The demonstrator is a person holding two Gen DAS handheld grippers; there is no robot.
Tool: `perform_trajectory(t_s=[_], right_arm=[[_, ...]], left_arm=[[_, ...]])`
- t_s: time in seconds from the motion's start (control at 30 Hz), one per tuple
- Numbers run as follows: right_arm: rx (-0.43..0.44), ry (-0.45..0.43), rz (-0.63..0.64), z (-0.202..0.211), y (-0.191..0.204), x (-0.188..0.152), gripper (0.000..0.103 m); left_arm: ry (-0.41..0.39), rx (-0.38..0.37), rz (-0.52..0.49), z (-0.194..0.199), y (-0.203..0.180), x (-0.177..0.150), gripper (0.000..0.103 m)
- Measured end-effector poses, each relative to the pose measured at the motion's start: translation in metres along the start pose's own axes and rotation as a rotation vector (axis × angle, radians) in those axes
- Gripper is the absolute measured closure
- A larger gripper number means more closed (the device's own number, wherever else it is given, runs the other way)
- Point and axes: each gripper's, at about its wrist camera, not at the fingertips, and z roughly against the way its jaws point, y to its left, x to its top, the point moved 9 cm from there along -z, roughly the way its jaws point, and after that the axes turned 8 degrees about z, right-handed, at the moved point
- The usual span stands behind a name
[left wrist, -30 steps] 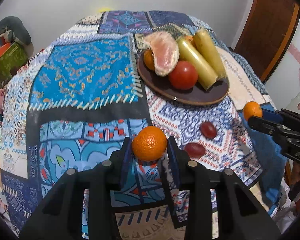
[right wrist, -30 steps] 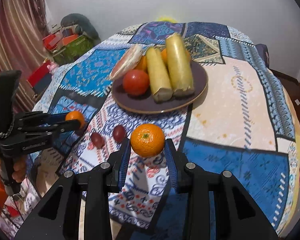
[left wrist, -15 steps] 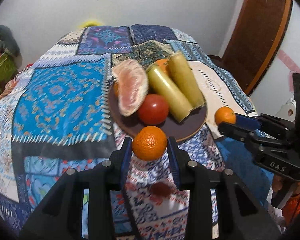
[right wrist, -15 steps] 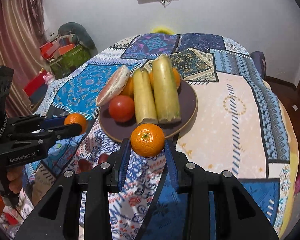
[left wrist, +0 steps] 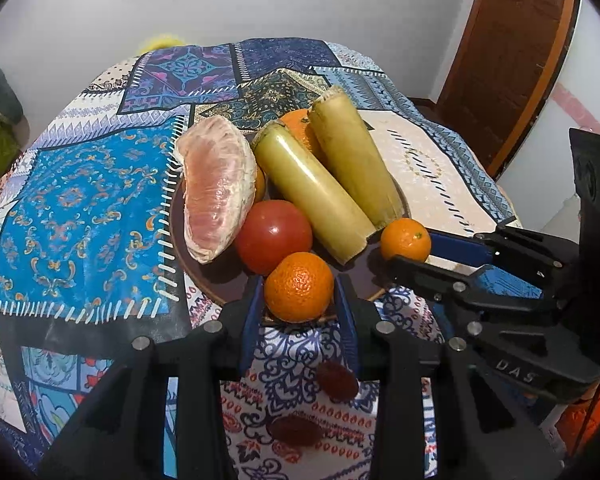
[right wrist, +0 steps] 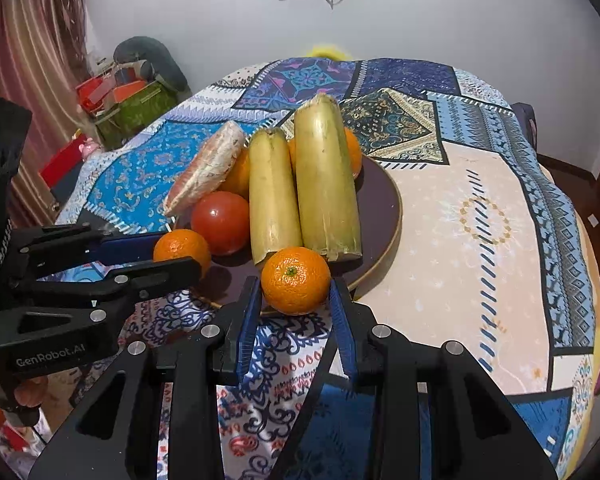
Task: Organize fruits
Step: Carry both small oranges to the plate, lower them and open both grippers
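Note:
My left gripper (left wrist: 299, 300) is shut on a mandarin (left wrist: 299, 287), held over the near rim of the dark brown plate (left wrist: 216, 280). My right gripper (right wrist: 295, 300) is shut on a second mandarin (right wrist: 295, 281) at the plate's (right wrist: 384, 200) near edge. Each gripper shows in the other's view: the right one (left wrist: 406, 248) with its mandarin (left wrist: 405, 239), the left one (right wrist: 180, 254) with its mandarin (right wrist: 181, 246). The plate holds a peeled pomelo wedge (left wrist: 216, 192), a tomato (left wrist: 273, 236), two sugarcane pieces (left wrist: 312, 196) and oranges (left wrist: 298, 130) behind them.
Two dark red dates (left wrist: 337, 381) (left wrist: 296, 431) lie on the patchwork tablecloth (left wrist: 80, 200) below the left gripper. A wooden door (left wrist: 512, 52) stands at the right. Boxes and bags (right wrist: 128, 100) are piled by the curtain at the left.
Both grippers have moved forward with their mandarins, from over the cloth to the plate's near rim. The dates have slid back under the left gripper.

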Motion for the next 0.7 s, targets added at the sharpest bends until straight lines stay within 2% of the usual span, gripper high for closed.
perform_trajectory(t_s=[0.4,0.7], right_arm=[[0.006,0.004,0.017,-0.009,-0.001,-0.001,0.071],[0.026,0.024,0.001,-0.007,0.001,-0.003,0.071]], left_arm=[[-0.009,0.023,-0.018,-0.001,-0.001,0.003,0.067],[-0.040,0.020,0.000,0.025,0.008,-0.002,0.064]])
